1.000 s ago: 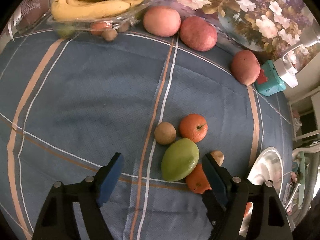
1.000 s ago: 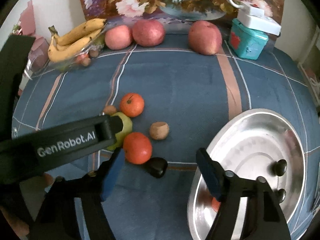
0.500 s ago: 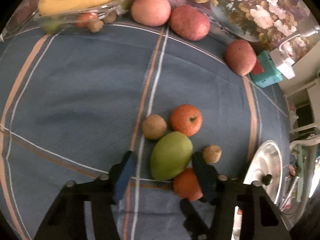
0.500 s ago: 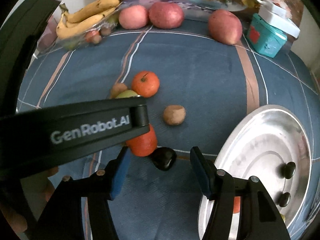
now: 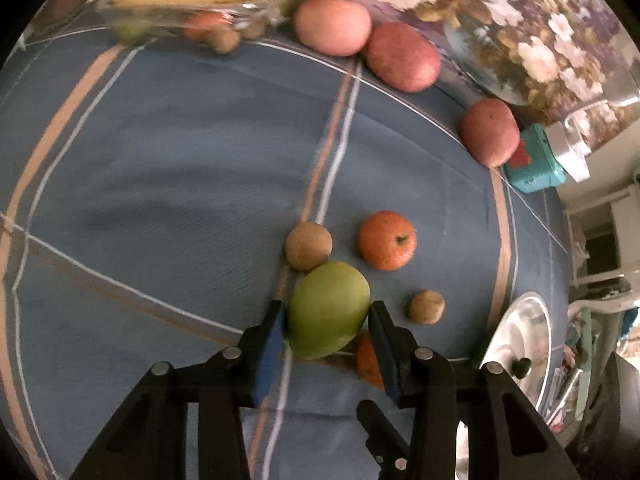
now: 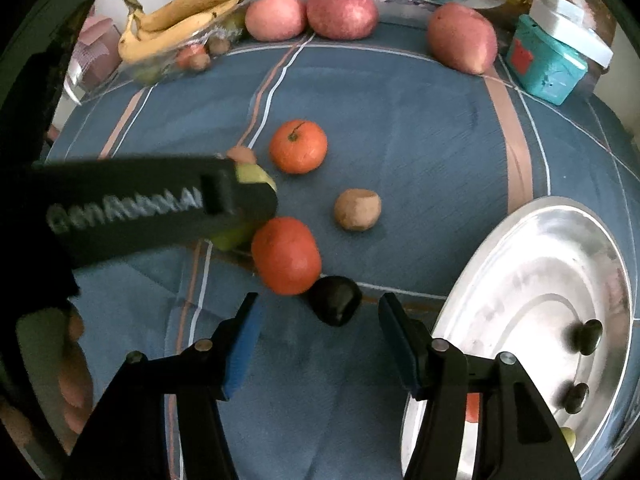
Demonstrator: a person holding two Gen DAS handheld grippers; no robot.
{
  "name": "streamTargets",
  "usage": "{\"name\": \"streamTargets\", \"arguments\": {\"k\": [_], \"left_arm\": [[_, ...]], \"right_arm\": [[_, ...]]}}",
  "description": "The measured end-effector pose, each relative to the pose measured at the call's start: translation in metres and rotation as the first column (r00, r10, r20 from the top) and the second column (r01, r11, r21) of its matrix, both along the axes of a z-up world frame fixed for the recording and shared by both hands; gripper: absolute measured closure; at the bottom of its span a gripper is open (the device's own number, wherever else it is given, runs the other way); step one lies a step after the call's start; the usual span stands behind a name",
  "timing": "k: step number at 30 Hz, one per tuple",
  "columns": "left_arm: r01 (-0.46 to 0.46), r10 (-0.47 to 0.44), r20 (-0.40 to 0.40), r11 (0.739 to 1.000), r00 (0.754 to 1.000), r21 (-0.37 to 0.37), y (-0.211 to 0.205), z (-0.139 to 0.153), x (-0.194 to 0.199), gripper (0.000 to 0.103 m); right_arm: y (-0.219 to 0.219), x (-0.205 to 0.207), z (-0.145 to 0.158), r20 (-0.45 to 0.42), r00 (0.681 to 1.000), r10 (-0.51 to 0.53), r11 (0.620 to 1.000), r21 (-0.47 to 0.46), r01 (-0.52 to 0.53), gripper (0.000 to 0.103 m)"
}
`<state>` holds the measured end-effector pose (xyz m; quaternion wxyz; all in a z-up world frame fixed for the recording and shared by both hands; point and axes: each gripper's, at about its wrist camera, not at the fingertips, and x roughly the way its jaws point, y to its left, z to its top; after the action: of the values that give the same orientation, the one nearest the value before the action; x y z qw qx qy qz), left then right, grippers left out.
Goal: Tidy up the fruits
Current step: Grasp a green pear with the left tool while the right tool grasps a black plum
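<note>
A blue cloth with tan and white stripes (image 5: 180,168) covers the table, a floral picture (image 5: 520,32) propped along the far edge, and we're right over the fruit. Our left gripper (image 5: 327,322) has its jaws closing on the smooth green mango (image 5: 328,310), blue pads touching both flanks, the fruit on the cloth just below a brown kiwi (image 5: 308,246). Over on the right, our right gripper (image 6: 320,328) hangs with jaws apart and nothing pressed; a small dark glossy fruit (image 6: 335,300) sits just ahead of the gap, touching an orange tangerine (image 6: 286,255). A second tangerine (image 6: 298,146) and a small brown round fruit (image 6: 357,210) lie beyond. The shiny steel plate (image 6: 540,264) waits at right, holding a few small dark fruits.
</note>
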<state>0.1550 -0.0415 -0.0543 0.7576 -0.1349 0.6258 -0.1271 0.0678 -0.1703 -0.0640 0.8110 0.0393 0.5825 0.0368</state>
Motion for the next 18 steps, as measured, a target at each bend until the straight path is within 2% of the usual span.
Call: {"name": "streamTargets", "arguments": {"k": [6, 11, 15, 18], "left_arm": [[-0.052, 0.052, 0.002, 0.999, 0.999, 0.013, 0.021, 0.005, -0.004, 0.058], [-0.076, 0.077, -0.007, 0.997, 0.997, 0.018, 0.033, 0.007, -0.012, 0.058], [-0.078, 0.078, -0.009, 0.997, 0.997, 0.017, 0.034, 0.008, -0.016, 0.058], [-0.087, 0.087, -0.011, 0.996, 0.996, 0.007, 0.034, 0.008, -0.018, 0.058]], "right_arm": [[0.004, 0.001, -0.004, -0.014, 1.000, 0.018, 1.000, -0.017, -0.019, 0.043], [0.002, 0.005, -0.007, -0.006, 1.000, -0.005, 0.999, -0.051, 0.005, 0.060], [-0.003, 0.005, -0.005, 0.014, 1.000, -0.027, 0.999, -0.030, 0.027, 0.073], [-0.004, 0.004, -0.003, 0.025, 0.999, -0.028, 0.999, -0.033, 0.028, 0.076]]}}
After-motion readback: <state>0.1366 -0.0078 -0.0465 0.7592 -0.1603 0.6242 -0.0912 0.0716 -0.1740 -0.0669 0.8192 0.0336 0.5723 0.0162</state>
